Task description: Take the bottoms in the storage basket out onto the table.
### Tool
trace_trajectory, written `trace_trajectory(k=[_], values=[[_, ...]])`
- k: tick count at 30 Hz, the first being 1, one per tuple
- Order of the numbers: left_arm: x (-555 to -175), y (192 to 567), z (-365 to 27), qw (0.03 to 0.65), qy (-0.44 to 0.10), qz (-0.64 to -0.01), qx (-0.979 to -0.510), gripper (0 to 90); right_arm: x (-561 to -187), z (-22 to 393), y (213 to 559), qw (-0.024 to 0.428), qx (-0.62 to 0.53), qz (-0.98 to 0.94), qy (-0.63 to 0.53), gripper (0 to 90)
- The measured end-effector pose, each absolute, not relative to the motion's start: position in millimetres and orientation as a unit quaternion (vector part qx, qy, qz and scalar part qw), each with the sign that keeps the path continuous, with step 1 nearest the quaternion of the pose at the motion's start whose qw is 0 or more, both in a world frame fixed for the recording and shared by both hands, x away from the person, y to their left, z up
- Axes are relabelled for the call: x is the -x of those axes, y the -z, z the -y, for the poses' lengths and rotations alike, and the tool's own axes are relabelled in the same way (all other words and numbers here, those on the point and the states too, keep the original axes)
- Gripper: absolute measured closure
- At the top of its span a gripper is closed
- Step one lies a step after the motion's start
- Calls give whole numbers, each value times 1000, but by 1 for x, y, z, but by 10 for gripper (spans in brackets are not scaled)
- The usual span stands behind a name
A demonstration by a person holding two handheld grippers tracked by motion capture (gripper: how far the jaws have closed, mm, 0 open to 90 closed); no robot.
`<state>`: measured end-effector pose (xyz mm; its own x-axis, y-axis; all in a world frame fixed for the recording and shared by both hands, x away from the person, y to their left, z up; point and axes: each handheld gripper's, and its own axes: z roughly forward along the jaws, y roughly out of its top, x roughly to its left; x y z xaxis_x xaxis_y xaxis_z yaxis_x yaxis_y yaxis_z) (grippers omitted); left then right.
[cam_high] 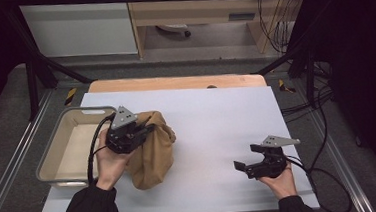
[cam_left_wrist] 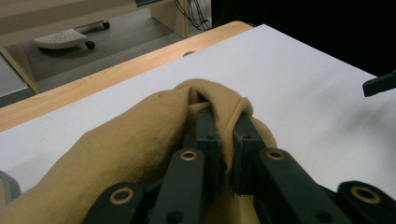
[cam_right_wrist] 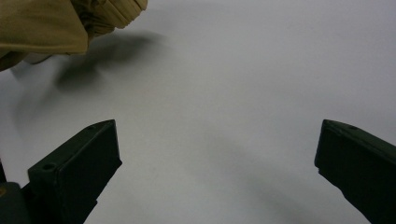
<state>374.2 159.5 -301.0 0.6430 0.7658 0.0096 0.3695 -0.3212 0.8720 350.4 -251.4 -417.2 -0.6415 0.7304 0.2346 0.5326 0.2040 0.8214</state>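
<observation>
tan cloth (cam_high: 154,148): pinched in left gripper (cam_high: 142,130), lifted beside grey bin (cam_high: 53,145). right gripper (cam_high: 243,166): jaws wide apart, nothing held, on white table (cam_high: 217,119).

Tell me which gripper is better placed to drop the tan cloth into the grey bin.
Left. The left gripper is shut on the tan cloth, right beside the grey bin. The right gripper is open and apart from the cloth.
</observation>
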Motion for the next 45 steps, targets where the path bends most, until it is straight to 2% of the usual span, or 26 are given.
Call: trace_trajectory(k=[45], values=[[-393,298,-99,463,-191,-331,-800,836,-351,251,418,103,-409,-770,-479,6]])
